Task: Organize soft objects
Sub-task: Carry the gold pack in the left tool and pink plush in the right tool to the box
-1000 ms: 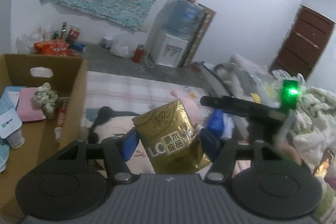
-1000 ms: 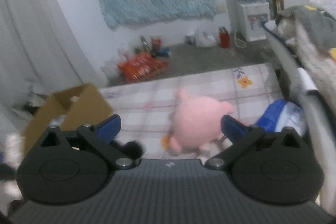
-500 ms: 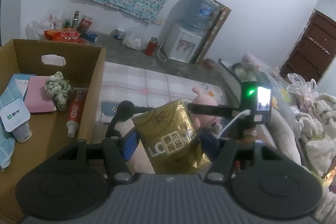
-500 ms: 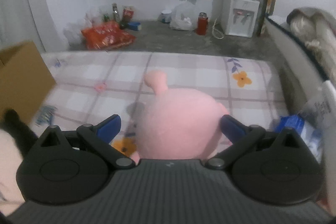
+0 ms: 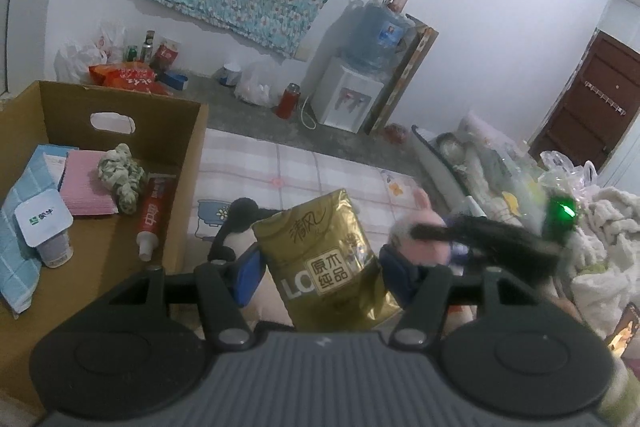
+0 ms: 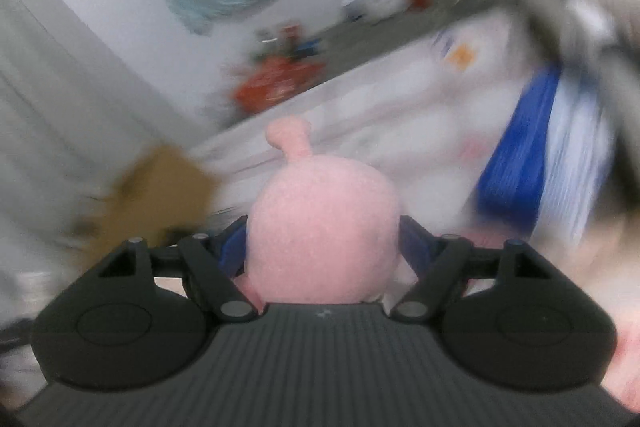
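Pink round plush toy [image 6: 322, 223] pinched between the blue pads of the right gripper [image 6: 322, 247], above the checked bedsheet [image 6: 400, 115] — that view heavily blurred. Left gripper [image 5: 320, 267] clamped on a crinkled gold foil tissue pack [image 5: 324, 263], just right of the open brown cardboard box [image 5: 182, 163] holding a red toothpaste tube [image 5: 152, 215], pink folded cloth [image 5: 86, 183] and green-white knotted rag [image 5: 122, 177]. Black-and-white plush [image 5: 240, 227] lies behind the pack.

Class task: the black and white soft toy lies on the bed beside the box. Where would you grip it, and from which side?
Grip the white body from above. It is the broadest soft part showing; the black ear is narrow and might slip.
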Tool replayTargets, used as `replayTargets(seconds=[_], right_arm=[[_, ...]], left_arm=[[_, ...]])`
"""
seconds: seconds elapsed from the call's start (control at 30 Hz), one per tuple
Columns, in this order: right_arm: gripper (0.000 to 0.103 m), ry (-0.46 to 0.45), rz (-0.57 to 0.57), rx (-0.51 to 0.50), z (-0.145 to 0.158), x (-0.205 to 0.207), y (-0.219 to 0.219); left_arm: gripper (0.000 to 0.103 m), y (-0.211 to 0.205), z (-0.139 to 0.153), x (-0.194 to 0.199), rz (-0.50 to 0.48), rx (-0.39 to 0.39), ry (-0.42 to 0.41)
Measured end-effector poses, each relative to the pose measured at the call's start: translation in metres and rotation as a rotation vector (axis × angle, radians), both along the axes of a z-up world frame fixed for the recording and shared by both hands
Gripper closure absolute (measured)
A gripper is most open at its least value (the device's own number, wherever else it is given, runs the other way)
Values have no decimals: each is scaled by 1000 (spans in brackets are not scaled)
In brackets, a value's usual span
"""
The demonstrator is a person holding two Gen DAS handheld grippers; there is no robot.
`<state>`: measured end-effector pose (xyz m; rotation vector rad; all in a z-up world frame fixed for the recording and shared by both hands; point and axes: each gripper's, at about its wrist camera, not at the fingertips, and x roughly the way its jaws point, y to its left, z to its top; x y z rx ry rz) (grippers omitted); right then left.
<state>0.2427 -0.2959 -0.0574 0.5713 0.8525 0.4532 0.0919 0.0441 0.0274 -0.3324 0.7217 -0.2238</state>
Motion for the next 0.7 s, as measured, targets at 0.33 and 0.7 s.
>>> replayTargets(seconds=[0.33,0.7], right_arm=[[20,196,186,102,-51,-87,30],[19,24,-42,-204,-12,-118,-4]], left_arm=[[40,2,9,-24,0,-13,-20],[40,4,11,-38,10,-27,-22]])
